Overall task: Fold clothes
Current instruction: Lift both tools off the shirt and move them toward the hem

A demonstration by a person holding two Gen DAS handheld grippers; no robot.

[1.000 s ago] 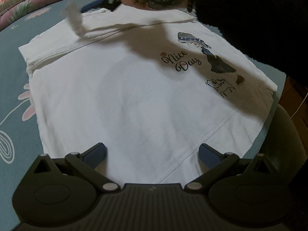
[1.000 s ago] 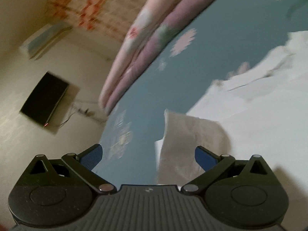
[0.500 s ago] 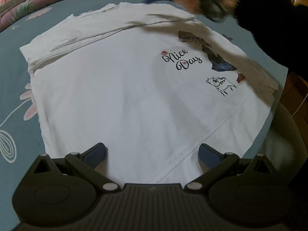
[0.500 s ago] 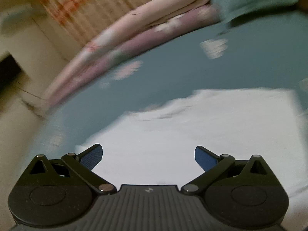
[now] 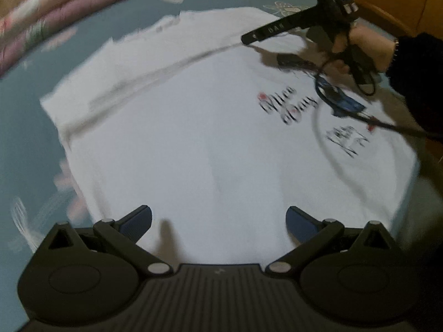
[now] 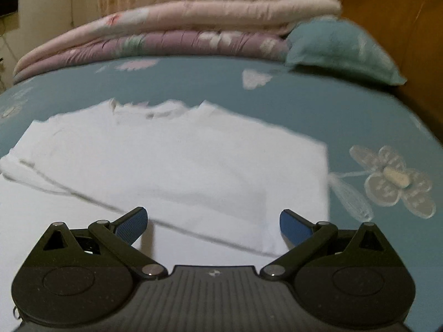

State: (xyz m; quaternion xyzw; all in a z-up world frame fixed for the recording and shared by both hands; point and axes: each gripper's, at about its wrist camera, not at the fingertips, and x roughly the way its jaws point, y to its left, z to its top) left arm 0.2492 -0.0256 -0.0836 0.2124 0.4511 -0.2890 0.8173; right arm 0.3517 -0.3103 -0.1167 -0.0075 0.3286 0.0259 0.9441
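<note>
Shirt (image 5: 193, 144) lies flat mid-bed (image 6: 360, 116), 1 side panel already folded in so it narrows. Your left gripper (image 5: 218, 218) hovers over the hem, fingers spread, empty. Right gripper (image 6: 213, 221) over the fold, fingers spread too, likely ready for the next pinch.

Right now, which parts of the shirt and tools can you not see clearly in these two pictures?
- Left wrist view: the print on the white shirt is blurred by motion.
- Left wrist view: the shirt's near hem is hidden behind the left tool.
- Right wrist view: the right tool hides the shirt's near part; the print lies out of frame.
</note>
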